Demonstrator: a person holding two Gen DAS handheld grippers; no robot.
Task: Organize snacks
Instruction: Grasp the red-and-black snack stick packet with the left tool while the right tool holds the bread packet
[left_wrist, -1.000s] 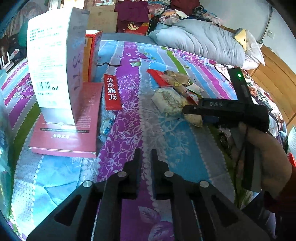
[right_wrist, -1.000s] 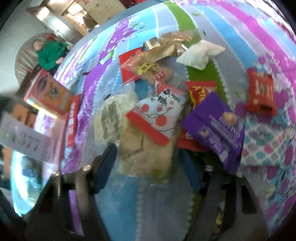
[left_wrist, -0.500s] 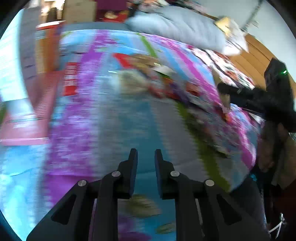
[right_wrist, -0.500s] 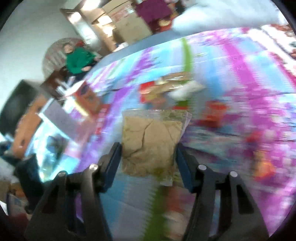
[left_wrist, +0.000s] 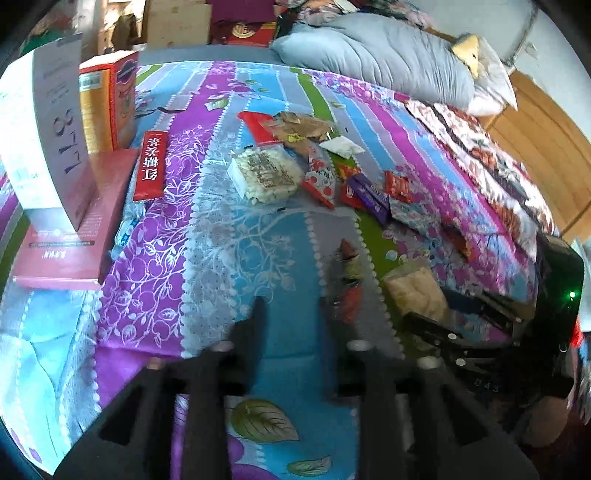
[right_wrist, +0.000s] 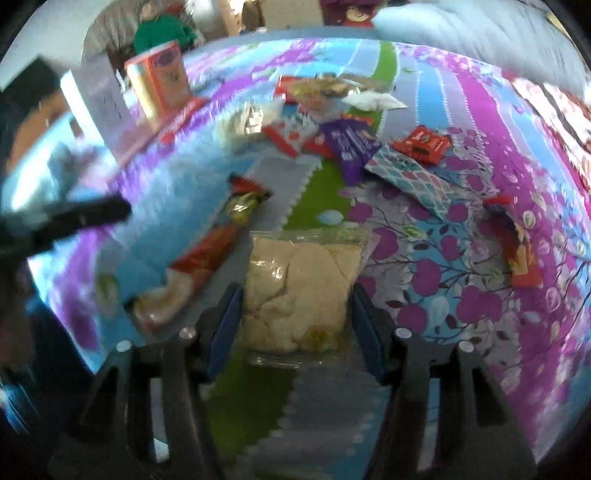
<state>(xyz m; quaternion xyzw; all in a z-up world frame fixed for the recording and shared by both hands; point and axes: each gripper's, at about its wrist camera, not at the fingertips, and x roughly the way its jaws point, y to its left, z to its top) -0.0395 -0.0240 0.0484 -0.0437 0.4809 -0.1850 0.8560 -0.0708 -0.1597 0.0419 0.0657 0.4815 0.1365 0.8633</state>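
My right gripper (right_wrist: 295, 314) is shut on a clear packet of beige biscuit (right_wrist: 301, 291) and holds it low over the bedspread; it also shows in the left wrist view (left_wrist: 415, 291). A long red snack stick (right_wrist: 218, 251) lies just left of it, seen too in the left wrist view (left_wrist: 349, 280). A pile of snacks lies farther back: a white rice-cracker pack (left_wrist: 264, 177), a purple bar (right_wrist: 349, 142), a red packet (right_wrist: 423, 144). My left gripper (left_wrist: 291, 314) is empty, its fingers blurred and apart, near the stick.
A white box (left_wrist: 48, 136) stands on a flat red box (left_wrist: 74, 225) at the left, with an orange carton (left_wrist: 107, 99) and a red tea packet (left_wrist: 151, 166) beside them. A grey quilt (left_wrist: 373, 62) lies at the bed's far end. Another red snack (right_wrist: 517, 243) lies right.
My right gripper has lifted the biscuit packet out of the pile and carried it toward the near part of the bed, beside the snack stick. My left gripper's fingers have spread apart.
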